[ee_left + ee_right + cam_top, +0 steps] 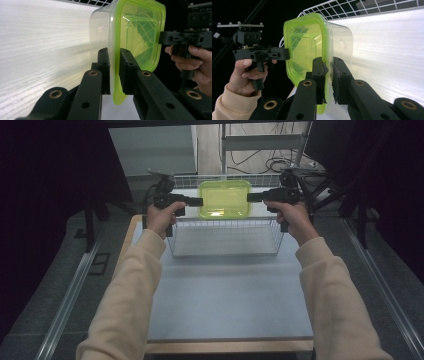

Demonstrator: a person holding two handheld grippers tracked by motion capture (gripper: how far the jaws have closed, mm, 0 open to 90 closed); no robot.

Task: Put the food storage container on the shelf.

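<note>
A clear plastic container with a lime-green lid [225,199] hangs in the air over a white wire basket [225,251]. My left gripper [199,201] is shut on the lid's left rim, and my right gripper [251,197] is shut on the right rim. In the left gripper view the green lid's rim [115,75] is pinched between the two black pads of my left gripper [114,71], with the other hand and its gripper beyond. The right gripper view shows my right gripper [328,80] clamped on the lid's edge [327,82] the same way.
The wire basket stands at the far end of a grey table top [225,300], which is edged in wood. Metal rails [70,300] run along both sides of the table. A shelf frame and cables [270,155] lie behind the basket.
</note>
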